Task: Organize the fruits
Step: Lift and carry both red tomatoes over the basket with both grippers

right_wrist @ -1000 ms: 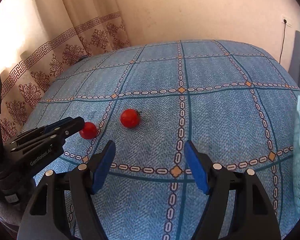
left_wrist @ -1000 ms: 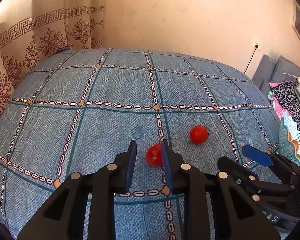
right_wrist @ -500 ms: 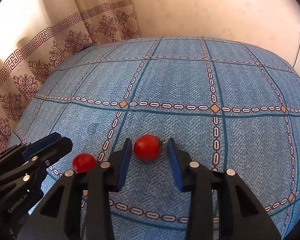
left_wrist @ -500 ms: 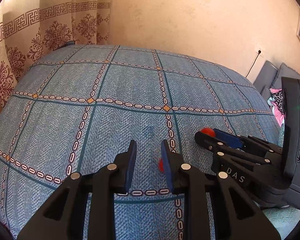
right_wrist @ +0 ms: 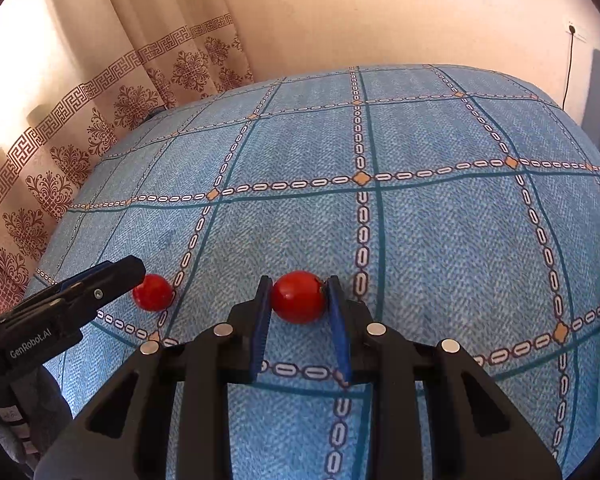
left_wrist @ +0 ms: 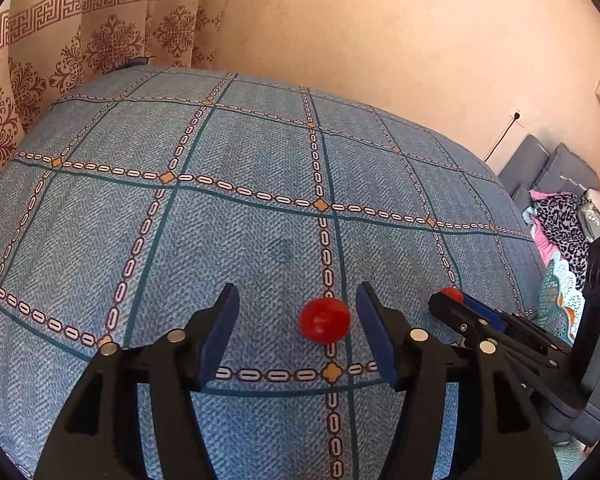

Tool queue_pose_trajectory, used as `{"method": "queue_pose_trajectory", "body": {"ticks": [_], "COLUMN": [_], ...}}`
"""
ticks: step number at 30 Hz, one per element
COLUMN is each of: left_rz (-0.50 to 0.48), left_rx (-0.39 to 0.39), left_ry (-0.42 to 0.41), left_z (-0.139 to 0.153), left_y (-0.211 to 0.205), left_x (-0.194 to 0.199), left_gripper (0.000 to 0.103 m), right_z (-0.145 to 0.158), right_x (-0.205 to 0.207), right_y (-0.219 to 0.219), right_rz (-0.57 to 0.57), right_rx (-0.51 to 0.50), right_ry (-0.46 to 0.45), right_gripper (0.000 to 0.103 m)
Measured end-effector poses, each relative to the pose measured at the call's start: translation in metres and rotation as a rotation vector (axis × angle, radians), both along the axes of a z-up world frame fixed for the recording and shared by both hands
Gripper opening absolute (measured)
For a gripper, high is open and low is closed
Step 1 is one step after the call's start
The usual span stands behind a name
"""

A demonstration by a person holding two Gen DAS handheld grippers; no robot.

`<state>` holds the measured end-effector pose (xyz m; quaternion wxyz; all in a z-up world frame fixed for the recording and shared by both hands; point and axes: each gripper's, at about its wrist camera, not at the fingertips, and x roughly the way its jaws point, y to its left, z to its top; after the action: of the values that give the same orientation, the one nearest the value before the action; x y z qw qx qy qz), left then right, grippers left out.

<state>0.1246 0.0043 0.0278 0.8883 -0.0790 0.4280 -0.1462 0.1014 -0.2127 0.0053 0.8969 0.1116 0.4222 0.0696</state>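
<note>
A bed covered by a blue woven spread [left_wrist: 228, 248] with a chain-patterned grid is seen; two small round red tomatoes [right_wrist: 153, 292] [right_wrist: 299, 297] are laid directly on it, near each other but apart.

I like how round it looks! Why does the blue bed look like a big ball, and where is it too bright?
Left wrist view: the fisheye lens bulges the bed cover and leaves dark corners. Right wrist view: same bulge, and sunlight whites out the curtain at upper left; the tomato stays sharp.
</note>
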Motion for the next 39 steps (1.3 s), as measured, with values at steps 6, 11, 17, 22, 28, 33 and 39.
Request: {"method": "queue_pose_trajectory", "body": {"ticks": [6, 11, 17, 22, 28, 33, 39], "left_rz": [-0.056, -0.081, -0.071, -0.090, -0.105, -0.112, -0.135], "left_rx": [0.063, 0.124, 0.124, 0.117, 0.098, 0.089, 0.098], "left_ry": [-0.019, -0.031, -0.031, -0.045, -0.076, -0.101, -0.124], "left_z": [-0.006, -0.015, -0.017, -0.012, 0.002, 0.012, 0.021], "left_y": [-0.026, -0.041, -0.037, -0.036, -0.035, -0.038, -0.047], "left_x": [-0.008, -0.011, -0.009, -0.012, -0.018, -0.025, -0.036], "left_gripper": [0.061, 0.043, 0.029, 0.029, 0.029, 0.029, 0.029], "right_z": [0.002, 0.004, 0.007, 0.016, 0.033, 0.048, 0.061], "right_x": [-0.020, -0.032, -0.042, -0.051, -0.064, -0.079, -0.100], "right_y": [-0.015, -0.016, -0.015, -0.016, -0.019, -0.021, -0.026], "right_rz": [-0.046, -0.048, -0.056, -0.068, -0.085, -0.092, -0.104], "right_rx": [0.010, -0.002, 0.013, 0.022, 0.026, 0.023, 0.018], "right_ry": [-0.010, -0.022, -0.029, -0.047, -0.079, -0.108, -0.129], "right_gripper": [0.028, 0.028, 0.028, 0.028, 0.029, 0.029, 0.029]}}
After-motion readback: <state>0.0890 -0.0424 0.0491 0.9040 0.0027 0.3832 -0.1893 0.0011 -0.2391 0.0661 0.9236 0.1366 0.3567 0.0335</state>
